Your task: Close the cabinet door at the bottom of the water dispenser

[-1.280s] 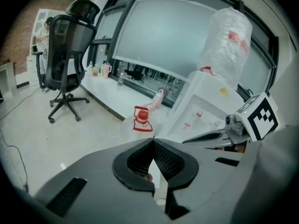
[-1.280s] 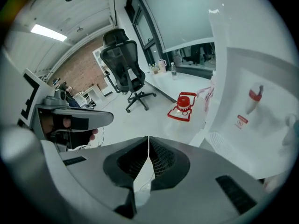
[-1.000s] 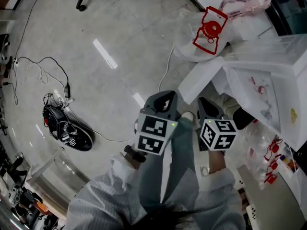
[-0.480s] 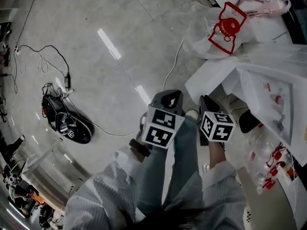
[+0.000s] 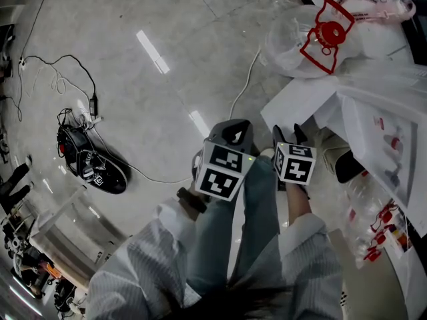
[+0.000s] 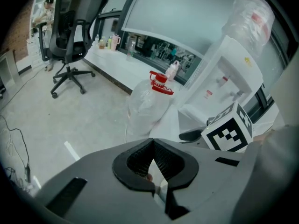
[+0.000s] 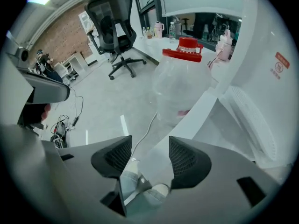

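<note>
- Grey floor is bearing the water dispenser, bottom cabinet door standing open.
- Right tool's jaws have just been opening, empty; left tool's are pressing together.
- Likely reaching; next, pushing the door's free edge shut.

Striped sleeves, blue jeans, two grippers with marker cubes.
Looking down now: a pale shirt with fine grey stripes, left sleeve and right sleeve both long to the cuff, and a dark band at the left wrist. Blue jeans below, a light-coloured shoe poking out, dark hair at the bottom edge. The left gripper has a smooth grey shell and a white cube printed with black square markers, with a tiny green light at its corner. The right gripper looks darker and has its own marker cube — black ribbed pads, jaws just sprung apart, nothing gripped between them.
</note>
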The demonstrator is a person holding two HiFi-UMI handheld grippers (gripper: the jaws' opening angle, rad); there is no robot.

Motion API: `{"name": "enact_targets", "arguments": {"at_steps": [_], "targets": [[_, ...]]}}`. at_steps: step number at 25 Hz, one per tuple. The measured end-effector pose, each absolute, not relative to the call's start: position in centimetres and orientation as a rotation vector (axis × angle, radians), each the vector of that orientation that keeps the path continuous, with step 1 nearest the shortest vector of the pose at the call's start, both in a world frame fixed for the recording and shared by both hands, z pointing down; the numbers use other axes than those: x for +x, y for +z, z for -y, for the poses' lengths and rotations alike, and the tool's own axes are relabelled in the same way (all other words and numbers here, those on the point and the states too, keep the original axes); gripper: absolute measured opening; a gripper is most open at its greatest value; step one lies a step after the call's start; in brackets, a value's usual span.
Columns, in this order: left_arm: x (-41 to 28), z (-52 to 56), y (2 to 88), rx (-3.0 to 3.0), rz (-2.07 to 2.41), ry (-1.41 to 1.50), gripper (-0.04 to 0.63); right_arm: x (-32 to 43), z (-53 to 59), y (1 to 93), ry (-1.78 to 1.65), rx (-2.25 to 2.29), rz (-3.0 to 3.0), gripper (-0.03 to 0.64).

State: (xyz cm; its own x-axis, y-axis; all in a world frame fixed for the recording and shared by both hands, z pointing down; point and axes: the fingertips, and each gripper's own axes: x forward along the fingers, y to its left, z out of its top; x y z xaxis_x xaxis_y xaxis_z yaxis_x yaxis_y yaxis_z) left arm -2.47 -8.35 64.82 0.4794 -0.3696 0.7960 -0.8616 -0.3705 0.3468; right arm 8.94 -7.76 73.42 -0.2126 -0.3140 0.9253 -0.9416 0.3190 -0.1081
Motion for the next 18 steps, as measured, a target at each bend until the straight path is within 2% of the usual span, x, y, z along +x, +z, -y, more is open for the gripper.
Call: {"name": "enact_targets", "arguments": {"at_steps": [18], "targets": [[-4.0, 8.4, 66.2, 1.927, 1.001, 0.821, 0.011, 11.5, 6.7, 77.0, 0.815, 1.244, 1.516, 0.210]]}}
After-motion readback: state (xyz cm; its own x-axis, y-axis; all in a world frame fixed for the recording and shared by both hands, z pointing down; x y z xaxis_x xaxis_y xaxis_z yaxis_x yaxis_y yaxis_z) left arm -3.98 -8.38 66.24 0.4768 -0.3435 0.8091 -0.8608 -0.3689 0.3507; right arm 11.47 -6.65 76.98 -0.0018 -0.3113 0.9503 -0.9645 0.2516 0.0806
